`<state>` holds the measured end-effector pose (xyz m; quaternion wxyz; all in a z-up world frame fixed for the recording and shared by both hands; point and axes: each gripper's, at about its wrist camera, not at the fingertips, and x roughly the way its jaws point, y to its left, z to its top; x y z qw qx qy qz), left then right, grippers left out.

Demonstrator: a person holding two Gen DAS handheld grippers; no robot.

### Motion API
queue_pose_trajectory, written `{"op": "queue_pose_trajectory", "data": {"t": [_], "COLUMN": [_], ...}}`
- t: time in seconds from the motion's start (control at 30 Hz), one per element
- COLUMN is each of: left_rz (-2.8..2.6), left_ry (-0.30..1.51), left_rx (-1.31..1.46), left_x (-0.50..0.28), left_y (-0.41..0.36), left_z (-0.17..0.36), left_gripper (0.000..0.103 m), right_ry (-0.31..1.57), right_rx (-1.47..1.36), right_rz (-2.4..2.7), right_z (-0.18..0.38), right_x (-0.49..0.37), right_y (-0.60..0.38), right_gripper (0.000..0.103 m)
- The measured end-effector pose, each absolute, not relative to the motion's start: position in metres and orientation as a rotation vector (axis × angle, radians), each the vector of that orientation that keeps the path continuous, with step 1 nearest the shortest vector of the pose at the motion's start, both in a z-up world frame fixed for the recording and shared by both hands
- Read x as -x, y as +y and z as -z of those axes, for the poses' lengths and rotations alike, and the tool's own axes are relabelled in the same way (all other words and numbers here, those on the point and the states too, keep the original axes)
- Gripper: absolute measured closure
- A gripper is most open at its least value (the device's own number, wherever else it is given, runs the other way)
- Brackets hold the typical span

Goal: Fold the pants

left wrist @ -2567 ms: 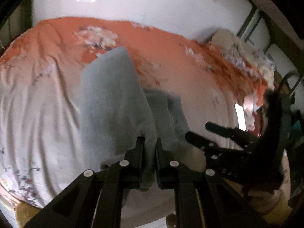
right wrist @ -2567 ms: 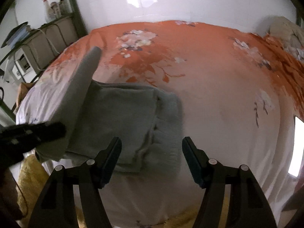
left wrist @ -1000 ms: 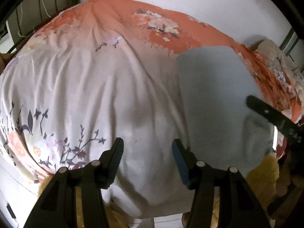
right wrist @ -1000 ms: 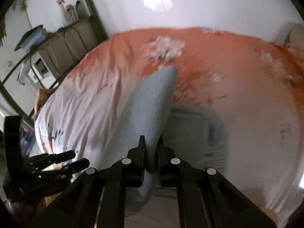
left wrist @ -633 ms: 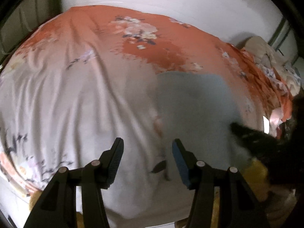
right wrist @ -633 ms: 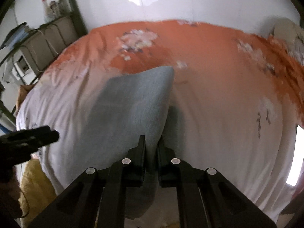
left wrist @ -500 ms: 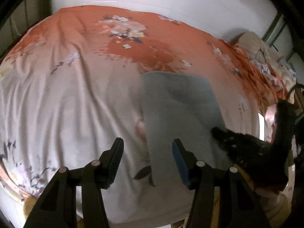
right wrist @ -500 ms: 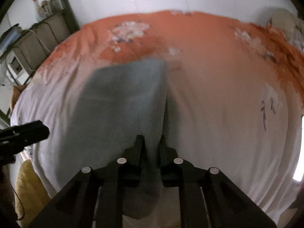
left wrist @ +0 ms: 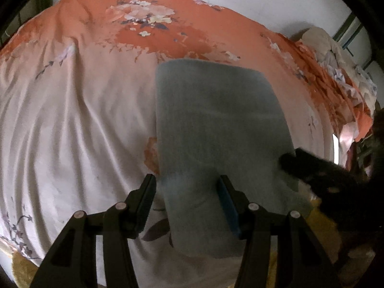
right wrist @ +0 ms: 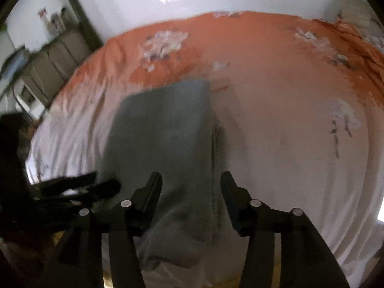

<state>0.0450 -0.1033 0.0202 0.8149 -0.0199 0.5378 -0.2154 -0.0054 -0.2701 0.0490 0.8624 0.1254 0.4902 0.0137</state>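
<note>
Pants [left wrist: 216, 129] are lying folded on the bed [left wrist: 72, 120] just ahead of your left gripper [left wrist: 187, 204] and right gripper [right wrist: 190, 201], both gaping empty.

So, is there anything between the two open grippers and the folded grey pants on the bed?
Nothing visible. The folded grey fabric pants lie flat on the orange-and-white floral bedsheet. The left gripper and right gripper are both open directly over the near edge, with no other object between.
</note>
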Motion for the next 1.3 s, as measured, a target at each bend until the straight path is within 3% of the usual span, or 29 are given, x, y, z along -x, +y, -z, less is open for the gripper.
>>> {"op": "queue_pose_trajectory", "data": {"t": [0.1, 0.23, 0.47, 0.63, 0.9, 0.93, 1.07, 1.23, 1.3], "left_rz": [0.469, 0.485, 0.537, 0.531, 0.499, 0.492, 0.470, 0.473, 0.477], "left_ry": [1.171, 1.190, 1.184, 1.177, 1.178, 1.181, 1.185, 1.174, 1.163], "left_rx": [0.087, 0.131, 0.088, 0.050, 0.097, 0.106, 0.175, 0.186, 0.161], "left_x": [-0.051, -0.059, -0.066, -0.064, -0.063, -0.063, -0.060, -0.054, -0.052], "left_y": [-0.100, -0.105, -0.119, -0.125, -0.122, -0.122, -0.115, -0.117, -0.122], "left_z": [-0.014, -0.008, -0.003, -0.005, 0.000, 0.000, -0.006, -0.020, -0.027], "left_gripper": [0.044, 0.042, 0.034, 0.040, 0.040, 0.042, 0.066, 0.075, 0.076], "right_ry": [1.089, 1.093, 1.128, 1.075, 1.091, 1.091, 1.069, 1.027, 1.014], "right_rx": [-0.304, -0.448, -0.382, -0.366, -0.411, -0.419, -0.373, -0.443, -0.459], "right_rz": [-0.020, -0.040, -0.066, -0.056, -0.059, -0.069, -0.088, -0.107, -0.110], "right_z": [-0.025, -0.004, -0.002, -0.005, 0.000, 0.000, -0.003, -0.009, -0.011], "right_x": [-0.003, -0.003, -0.011, -0.001, -0.004, -0.005, -0.004, 0.002, 0.004], "right_y": [-0.274, -0.290, -0.280, -0.274, -0.279, -0.280, -0.277, -0.289, -0.290], "right_gripper": [0.051, 0.039, 0.029, 0.044, 0.043, 0.044, 0.051, 0.074, 0.078]}}
